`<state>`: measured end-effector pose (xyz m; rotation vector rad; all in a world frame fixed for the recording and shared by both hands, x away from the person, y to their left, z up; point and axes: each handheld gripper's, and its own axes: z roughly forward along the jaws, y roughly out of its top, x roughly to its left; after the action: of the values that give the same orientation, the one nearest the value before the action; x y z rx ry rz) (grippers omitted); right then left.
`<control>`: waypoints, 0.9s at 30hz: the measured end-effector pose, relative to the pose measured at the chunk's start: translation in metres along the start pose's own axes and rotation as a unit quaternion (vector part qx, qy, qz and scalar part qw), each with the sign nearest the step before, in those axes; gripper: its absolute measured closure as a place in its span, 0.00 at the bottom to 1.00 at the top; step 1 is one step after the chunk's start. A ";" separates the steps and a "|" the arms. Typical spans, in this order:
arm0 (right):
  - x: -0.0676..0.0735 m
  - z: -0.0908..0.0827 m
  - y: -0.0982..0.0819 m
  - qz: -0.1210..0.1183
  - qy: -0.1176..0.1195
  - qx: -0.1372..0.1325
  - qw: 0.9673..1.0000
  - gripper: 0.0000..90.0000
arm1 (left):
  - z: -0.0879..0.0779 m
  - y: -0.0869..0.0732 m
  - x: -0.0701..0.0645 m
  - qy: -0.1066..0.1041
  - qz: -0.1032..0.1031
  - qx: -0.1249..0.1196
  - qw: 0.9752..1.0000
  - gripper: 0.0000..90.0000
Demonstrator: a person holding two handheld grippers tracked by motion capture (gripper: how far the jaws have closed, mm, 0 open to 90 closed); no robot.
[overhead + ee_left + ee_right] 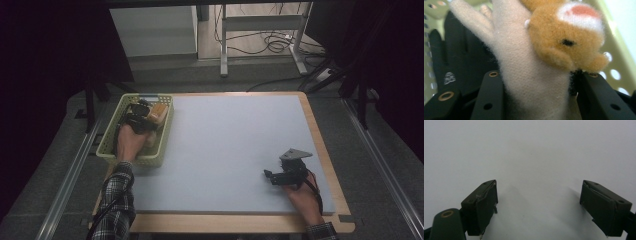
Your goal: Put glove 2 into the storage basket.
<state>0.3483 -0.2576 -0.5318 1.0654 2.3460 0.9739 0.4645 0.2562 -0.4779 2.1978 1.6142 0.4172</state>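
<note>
In the high view the left gripper [142,120] is reaching into a pale green basket [112,142] at the middle left of the frame, on the left edge of the table. In the left gripper view its jaws are pressing on both sides of a cream glove [529,82], gripping it. A tan plush toy [566,37] with a white and pink patch is lying against the glove at the upper right of that frame, and a black glove [461,62] is sitting just behind at the left, crowding the basket. A small white mark is showing on the black glove, too blurred to read.

The right gripper [272,176] is resting at the lower right of the high view on a light blue mat [230,145], well apart from the basket; in the right gripper view its jaws are standing wide apart with nothing between them.

The mat is covering a wooden table [330,170]. Beyond it, grey carpet, a metal desk frame [260,30] and loose cables [275,42] are showing at the top.
</note>
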 end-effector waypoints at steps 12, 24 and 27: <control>0.000 0.000 0.000 0.000 0.000 0.000 1.000 0.16 | 0.025 0.000 0.004 -0.039 -0.025 0.049 0.998 0.26; 0.000 0.000 0.000 -0.001 -0.001 0.000 1.000 0.16 | -0.031 -0.007 0.026 -0.028 -0.033 -0.033 0.999 0.28; 0.000 0.000 0.000 -0.001 -0.001 0.000 1.000 0.16 | -0.031 -0.011 0.031 0.005 -0.030 -0.022 0.999 0.51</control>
<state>0.3481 -0.2575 -0.5318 1.0632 2.3448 0.9732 0.4500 0.2930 -0.4553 2.1122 1.6567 0.4433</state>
